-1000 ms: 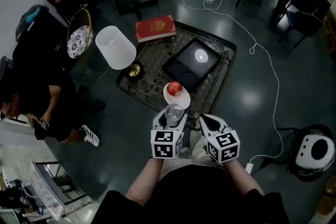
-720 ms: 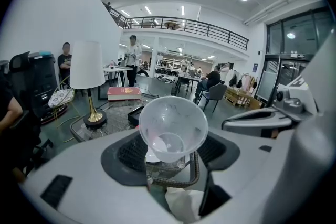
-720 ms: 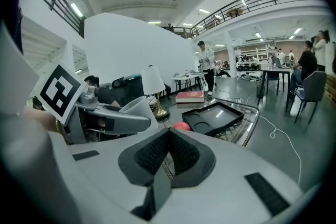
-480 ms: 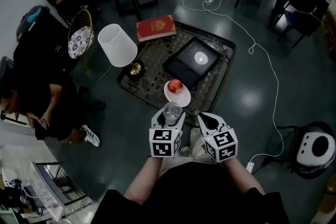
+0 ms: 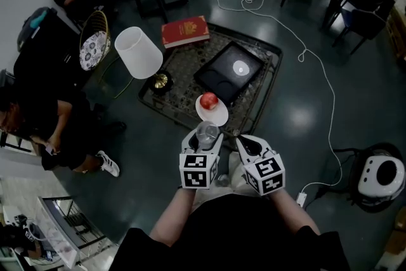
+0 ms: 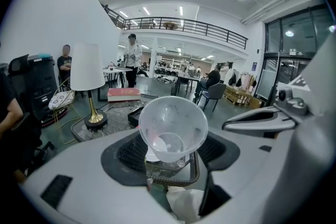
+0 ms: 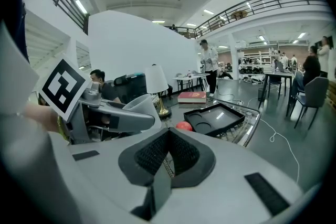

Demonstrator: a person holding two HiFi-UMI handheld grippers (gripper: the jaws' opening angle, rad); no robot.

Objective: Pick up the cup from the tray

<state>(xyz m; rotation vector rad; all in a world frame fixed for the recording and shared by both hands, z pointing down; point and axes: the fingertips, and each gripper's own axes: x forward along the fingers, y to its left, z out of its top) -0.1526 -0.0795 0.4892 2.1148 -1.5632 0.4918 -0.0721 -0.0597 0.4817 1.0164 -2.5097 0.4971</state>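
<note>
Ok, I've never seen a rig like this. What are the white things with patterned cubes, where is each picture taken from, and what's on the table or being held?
There is no robot: a person holds a white two-jaw hand-held gripper in each hand, each carrying a marker cube. The wide picture comes from a camera on the person's head, looking steeply down. The other two come from cameras riding on the hand-held grippers, looking along their jaws. The left hand-held gripper is closed on a clear plastic cup, away from the black tray. The right hand-held gripper is empty, jaws together. On the low glass-topped table lie that tray, with no cup on it, a red book, a white-shaded lamp and a white plate with a red apple.
</note>
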